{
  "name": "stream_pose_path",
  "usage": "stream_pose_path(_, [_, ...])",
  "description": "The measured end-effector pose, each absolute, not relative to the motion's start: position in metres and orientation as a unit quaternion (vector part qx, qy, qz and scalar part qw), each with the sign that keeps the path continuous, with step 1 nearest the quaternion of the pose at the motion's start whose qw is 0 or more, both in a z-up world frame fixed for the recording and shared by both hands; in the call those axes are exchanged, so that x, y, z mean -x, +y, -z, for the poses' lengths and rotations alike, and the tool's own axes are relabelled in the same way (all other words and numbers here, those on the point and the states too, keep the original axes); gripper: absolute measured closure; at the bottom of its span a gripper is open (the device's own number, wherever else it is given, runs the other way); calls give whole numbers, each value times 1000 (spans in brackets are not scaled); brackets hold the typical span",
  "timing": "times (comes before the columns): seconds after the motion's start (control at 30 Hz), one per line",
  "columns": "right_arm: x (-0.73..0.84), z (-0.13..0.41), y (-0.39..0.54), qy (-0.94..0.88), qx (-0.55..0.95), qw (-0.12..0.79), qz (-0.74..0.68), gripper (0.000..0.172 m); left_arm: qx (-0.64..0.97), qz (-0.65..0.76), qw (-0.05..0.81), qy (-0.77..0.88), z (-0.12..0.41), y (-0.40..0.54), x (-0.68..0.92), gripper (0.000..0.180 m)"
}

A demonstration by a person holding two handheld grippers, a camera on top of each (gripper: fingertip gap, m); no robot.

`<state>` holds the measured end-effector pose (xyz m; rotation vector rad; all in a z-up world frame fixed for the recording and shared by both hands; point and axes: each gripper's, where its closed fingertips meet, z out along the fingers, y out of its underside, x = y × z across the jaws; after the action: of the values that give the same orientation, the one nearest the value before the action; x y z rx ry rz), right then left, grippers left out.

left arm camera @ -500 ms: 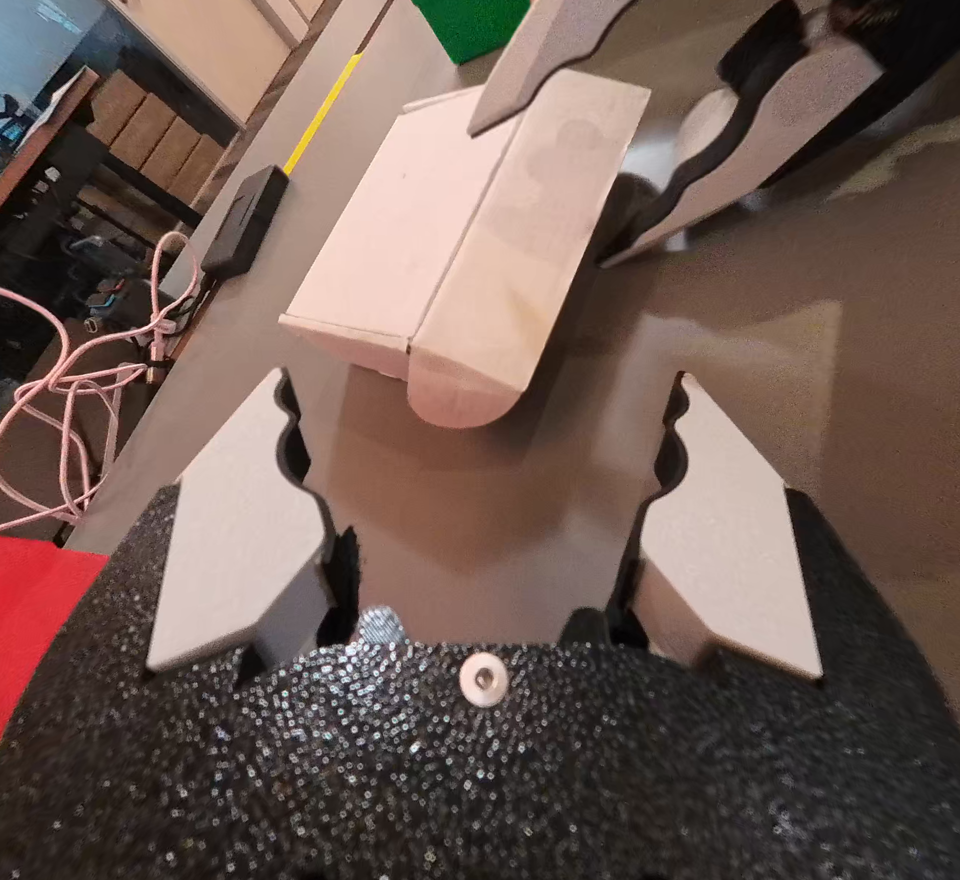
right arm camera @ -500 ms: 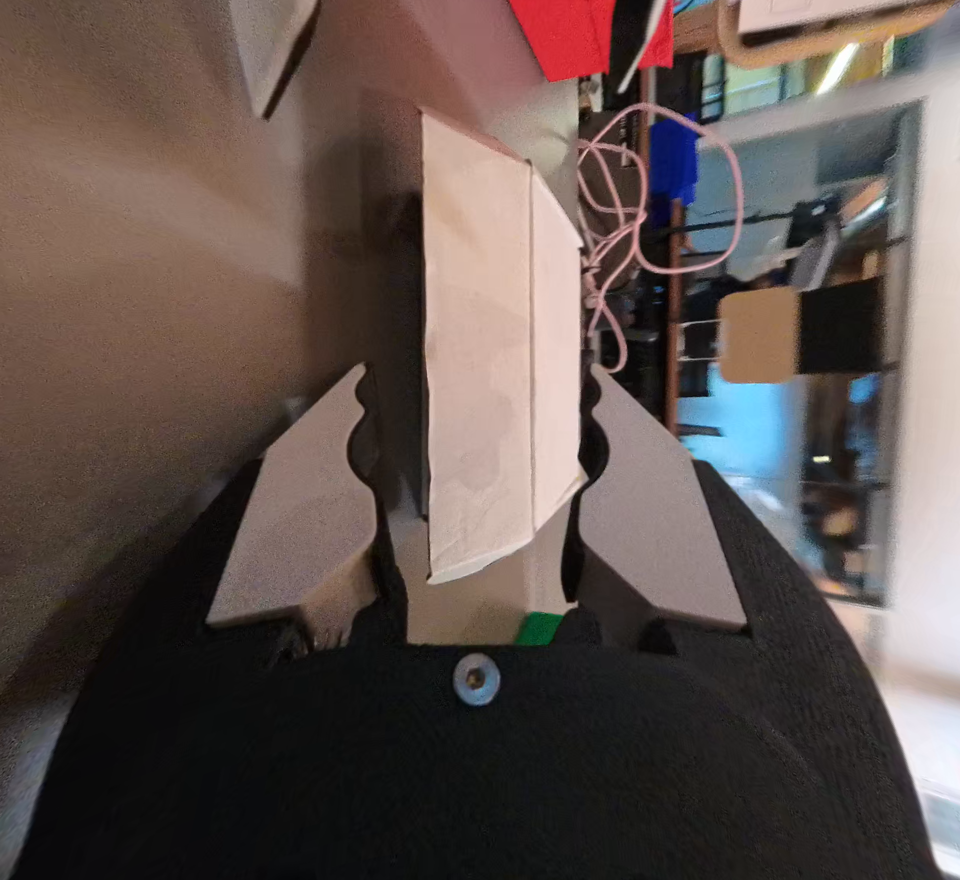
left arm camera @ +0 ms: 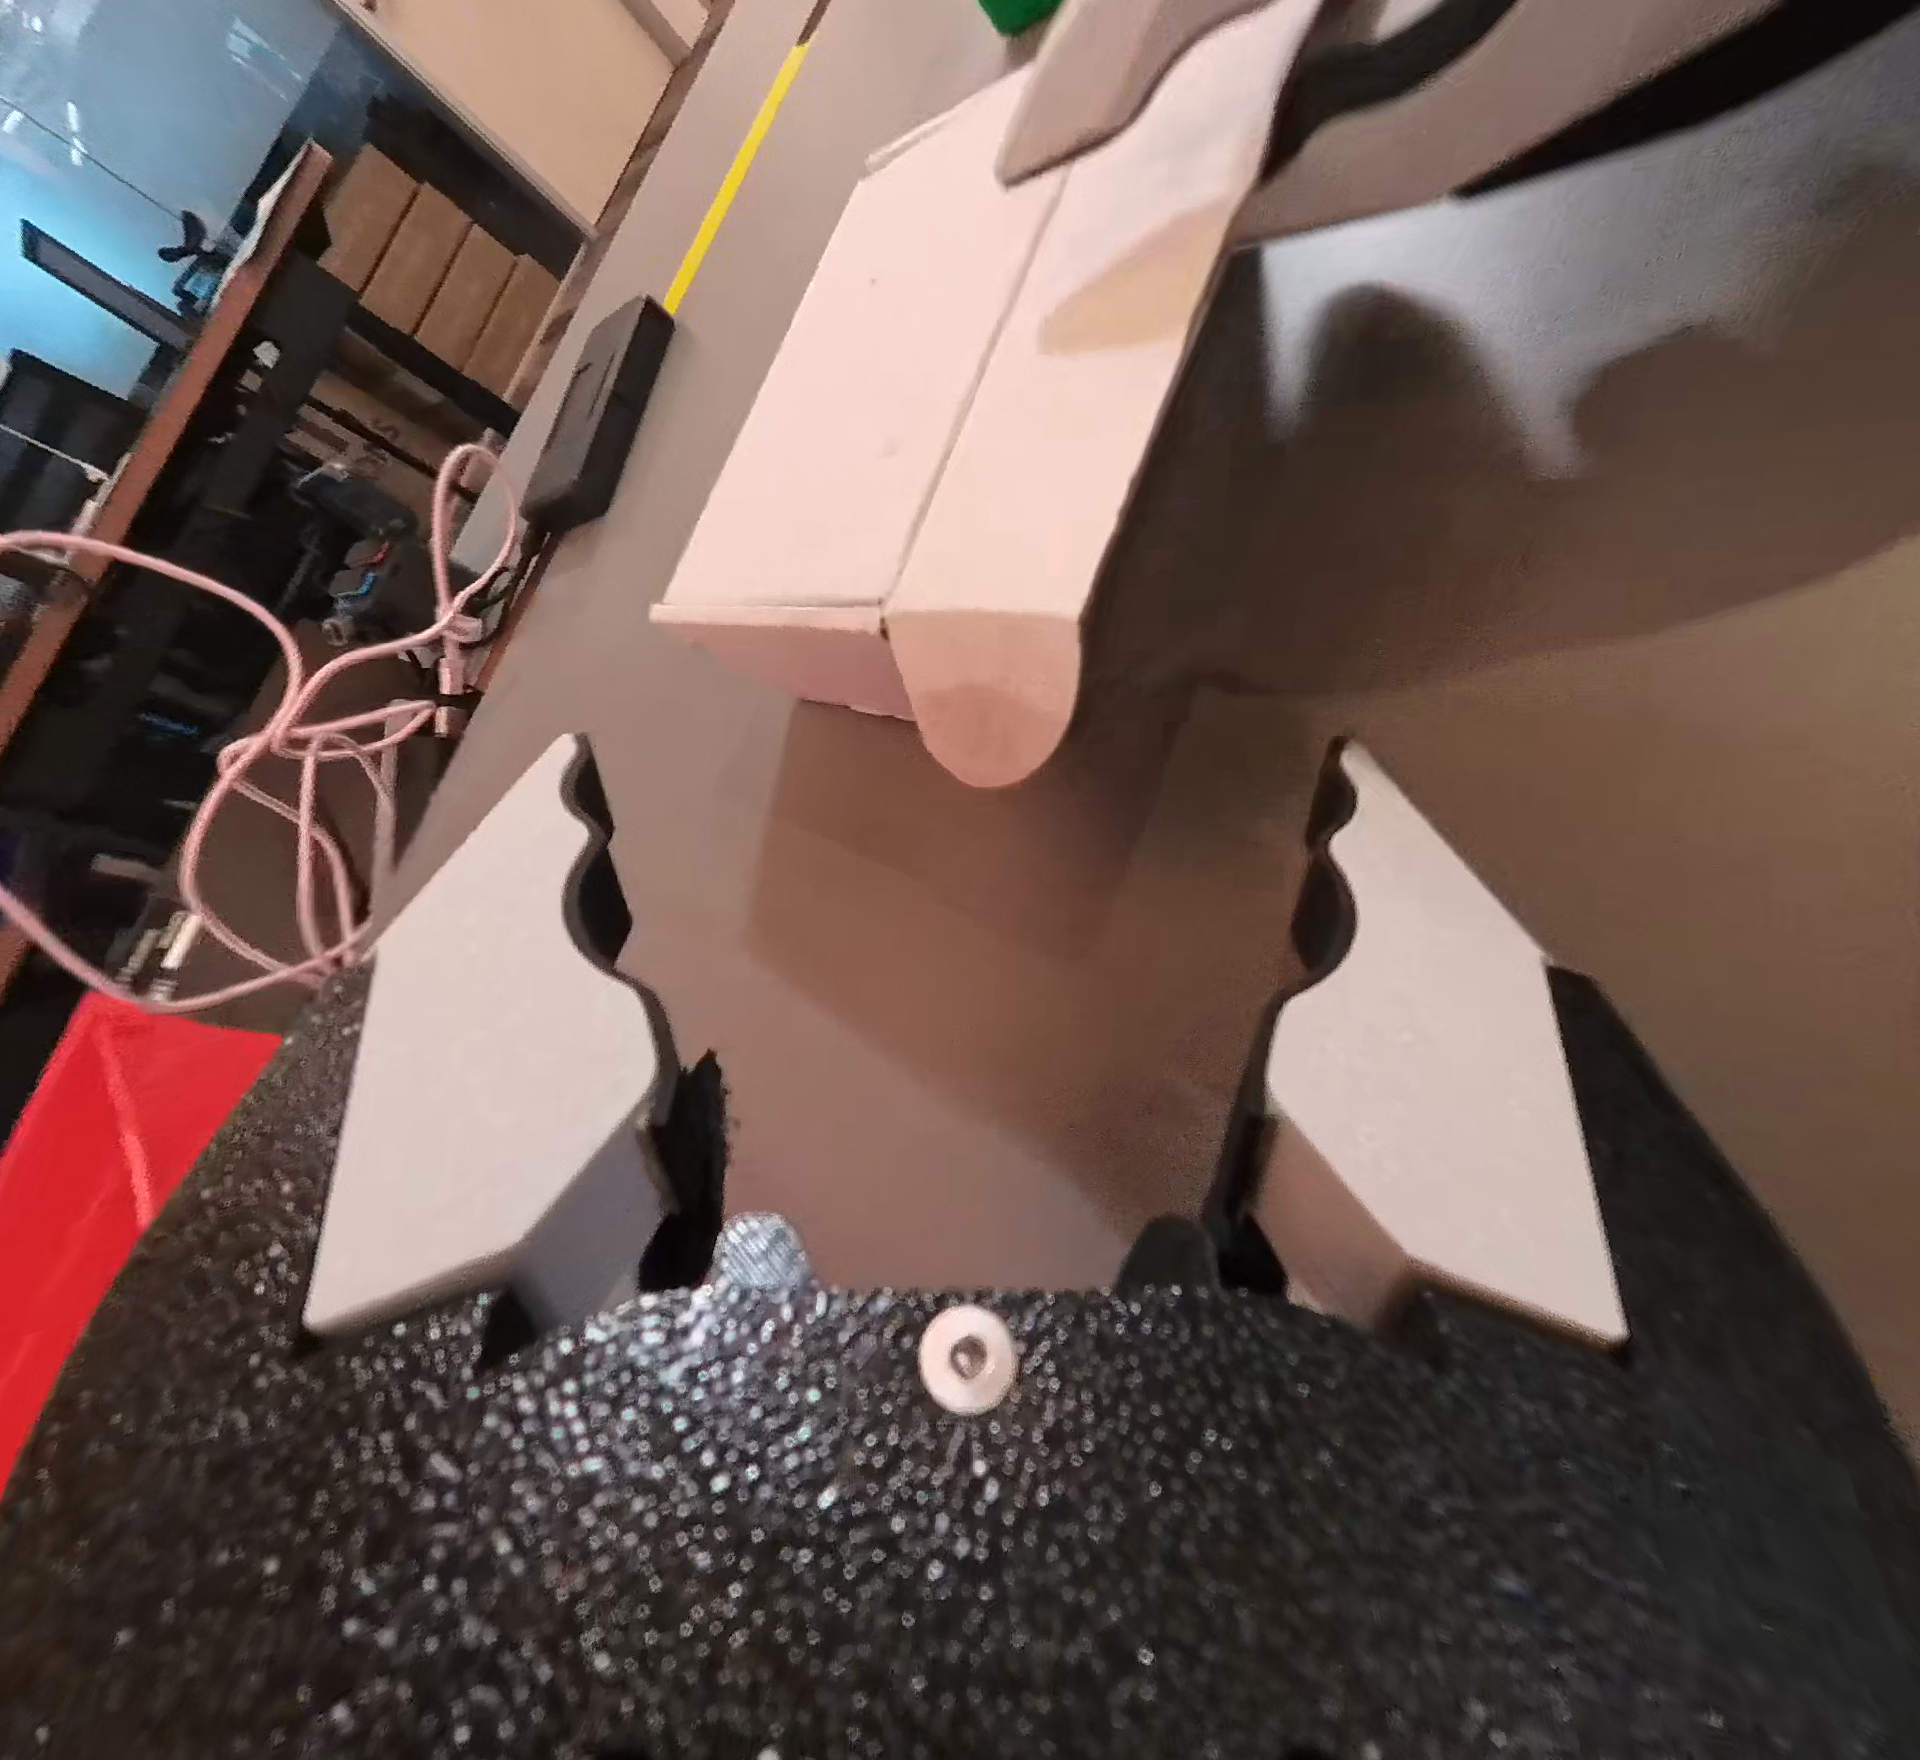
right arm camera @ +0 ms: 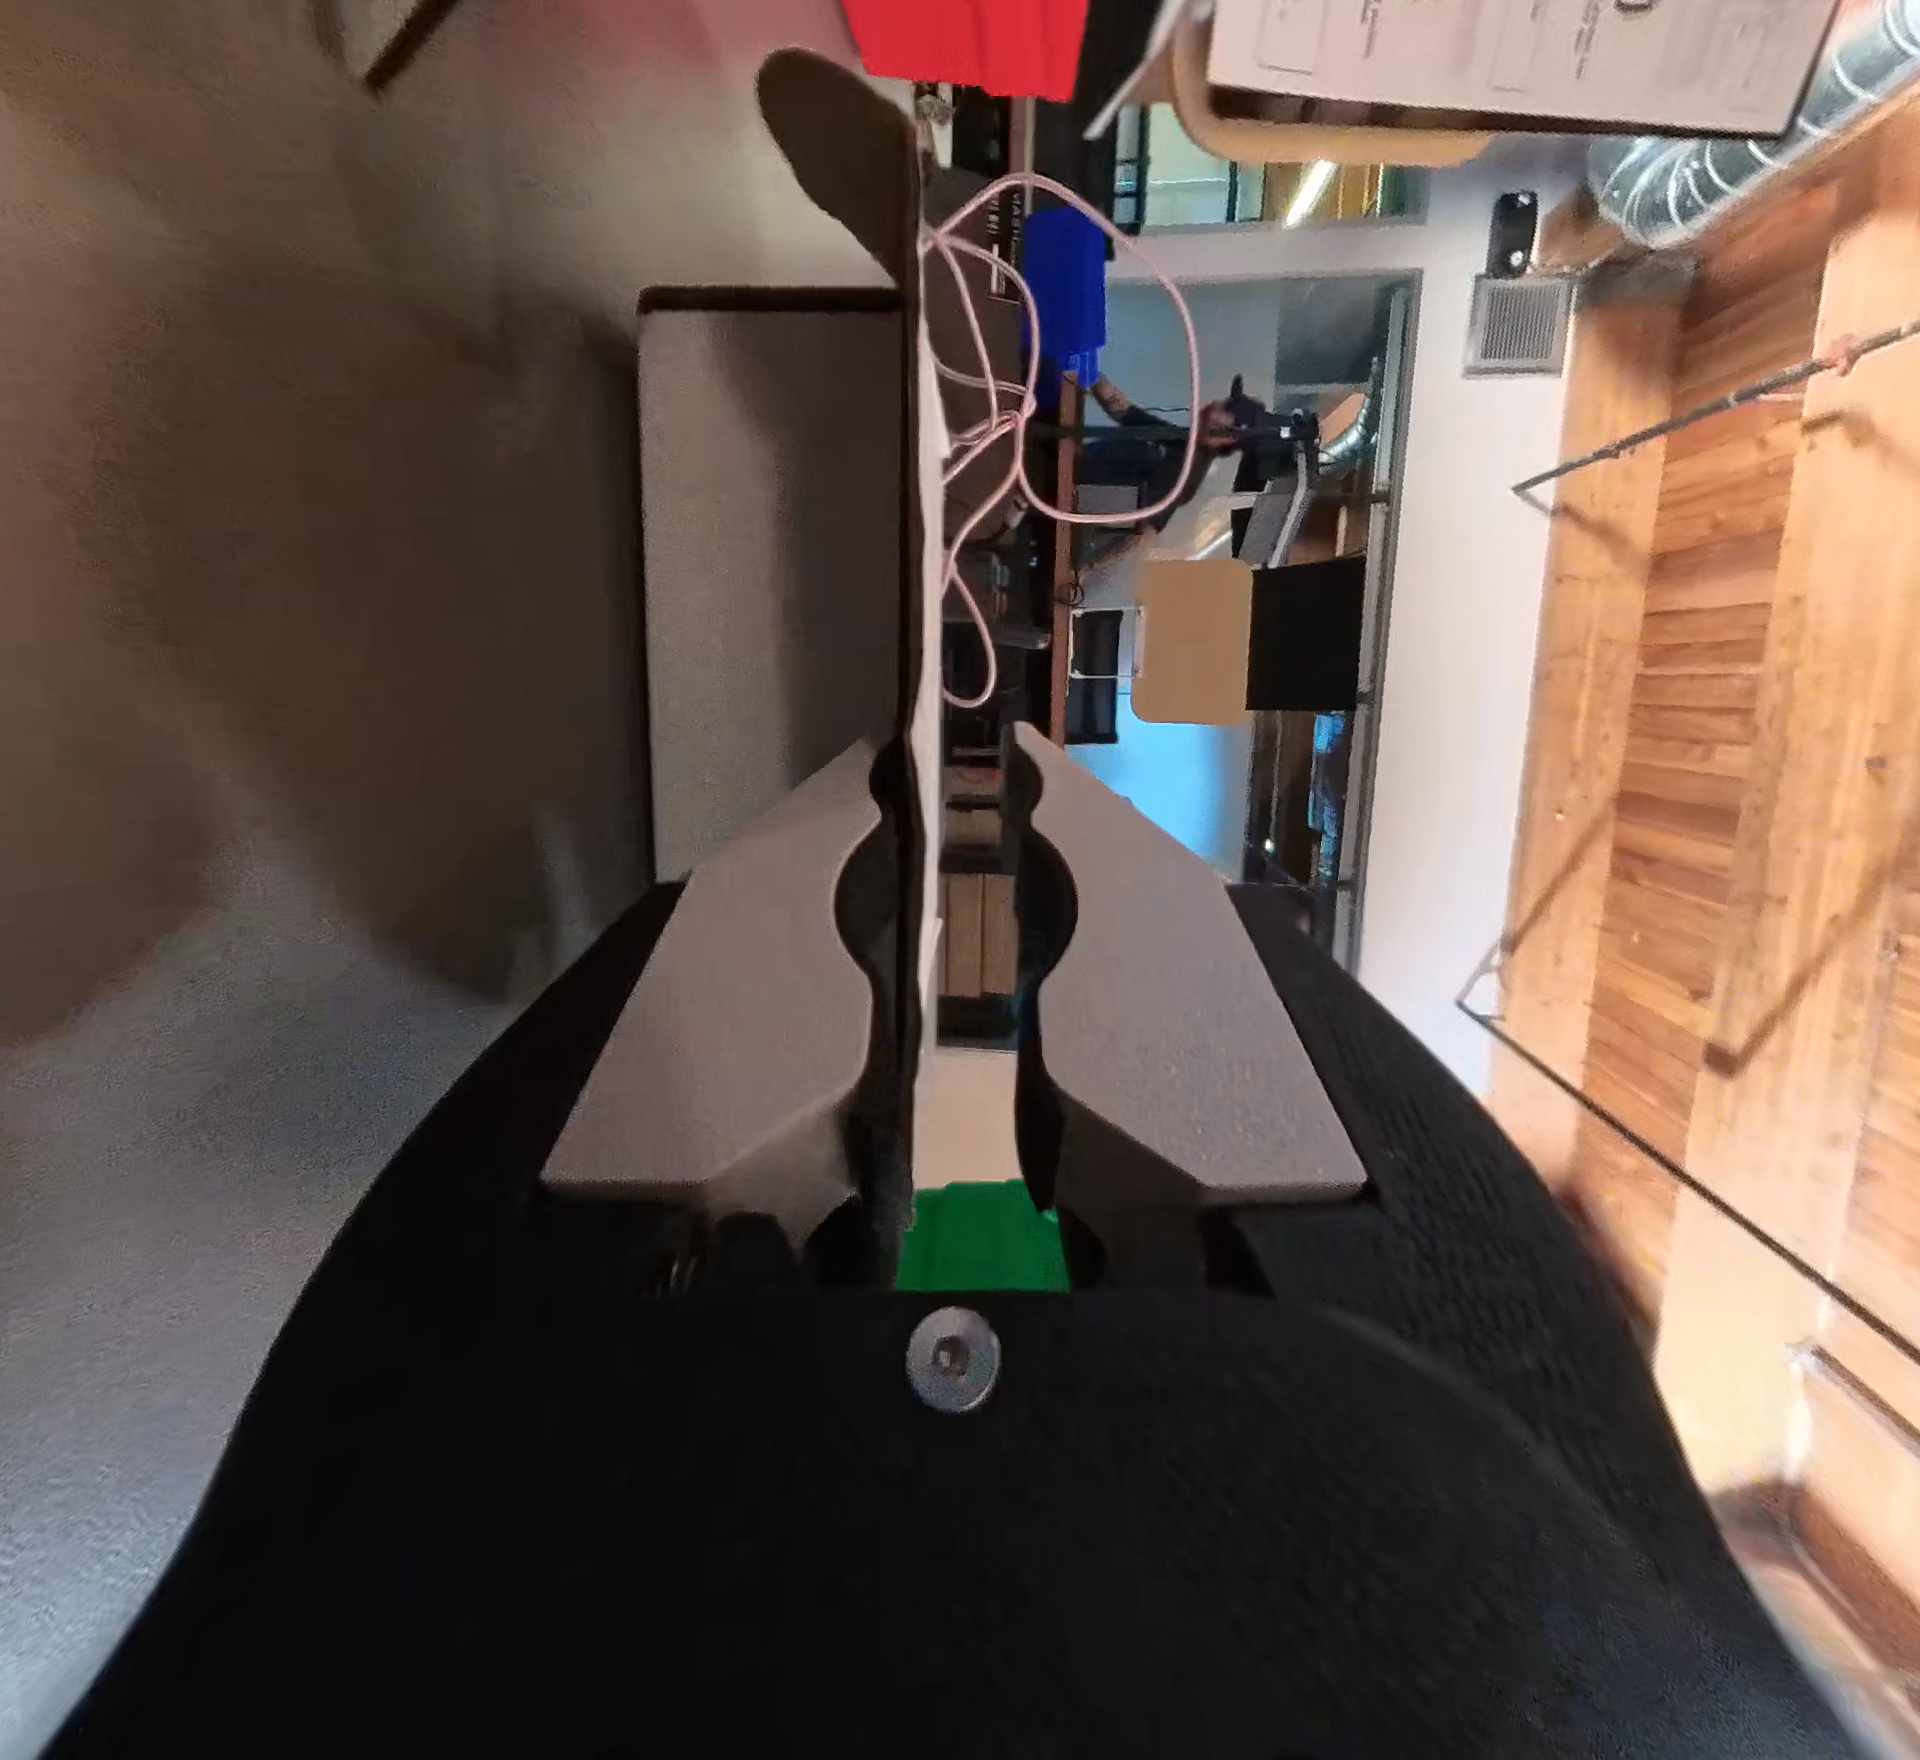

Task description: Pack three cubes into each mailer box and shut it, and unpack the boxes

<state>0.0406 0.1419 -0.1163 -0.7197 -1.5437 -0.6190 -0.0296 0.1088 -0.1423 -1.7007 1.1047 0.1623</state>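
The right claw point(right arm camera: 956, 775) has narrowed on the front flap point(left arm camera: 1174, 183) of the white mailer box point(left arm camera: 883, 422) in the middle of the desk point(left arm camera: 1558, 775); one pad seems apart. Likely unpacking begins. The left claw point(left arm camera: 956, 837) stays spread, near the box.

Left tool point(left arm camera: 956, 879) sits low over the worktop point(left arm camera: 1558, 879), level, its two grey fingers point(left arm camera: 488, 983) spread wide with nothing between them. Right tool point(right arm camera: 951, 879) is rolled onto its side, jaws drawn close with only a narrow slot left; the left pad lies against a thin flap, a sliver of gap shows at the other. In the left wrist view it reaches in from the upper right, tips angled down.
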Motion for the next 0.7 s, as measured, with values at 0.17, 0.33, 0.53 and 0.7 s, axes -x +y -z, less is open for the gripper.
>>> stream_pose_path(0.17, [-49,97,140,-652,318,643,245,172,695,-107,523,482,144,121,25,48])
stream_pose_path(0.33, [-54,91,129,-661,330,651,176,171,651,-145,545,508,137,132,15,49])
stream_pose_path(0.53, [-62,67,115,-662,341,659,105,172,569,-162,586,553,128,134,-11,77])
stream_pose_path(0.7, [-70,46,110,-653,364,661,64,167,569,-82,605,550,115,117,-25,102])
